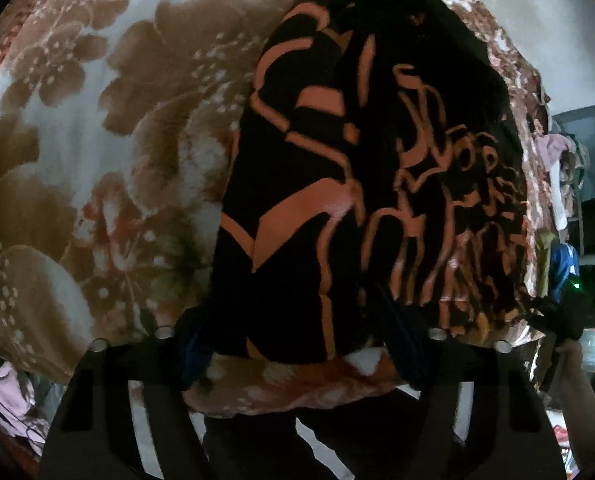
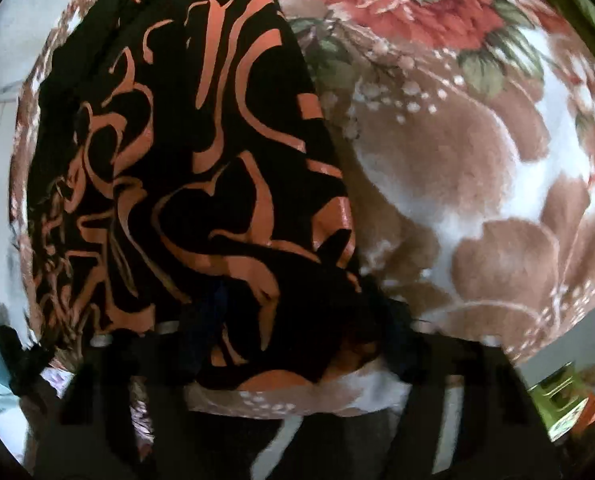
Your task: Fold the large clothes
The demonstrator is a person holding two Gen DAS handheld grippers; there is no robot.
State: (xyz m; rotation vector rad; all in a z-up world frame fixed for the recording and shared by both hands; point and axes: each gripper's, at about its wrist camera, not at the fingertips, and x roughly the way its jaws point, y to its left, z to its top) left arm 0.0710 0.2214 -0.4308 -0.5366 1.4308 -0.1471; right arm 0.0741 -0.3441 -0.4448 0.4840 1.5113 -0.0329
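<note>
Gripping: we take the garment (image 1: 337, 184) at its near hem, on the blanket (image 1: 97, 140).
Left gripper (image 1: 297, 344): jaws half-shut astride hem; grip unclear.
Right gripper (image 2: 293, 340): same, unclear.
Handling: we judge it soft, light, slippery; pinch corners.
Around: shelf clutter (image 1: 561, 184) beyond the blanket's edge, nothing blocking.

We see a plush floral blanket (image 1: 97, 152) in brown, white and red; a black garment with orange markings (image 1: 337, 200) lies spread directly on it.
</note>
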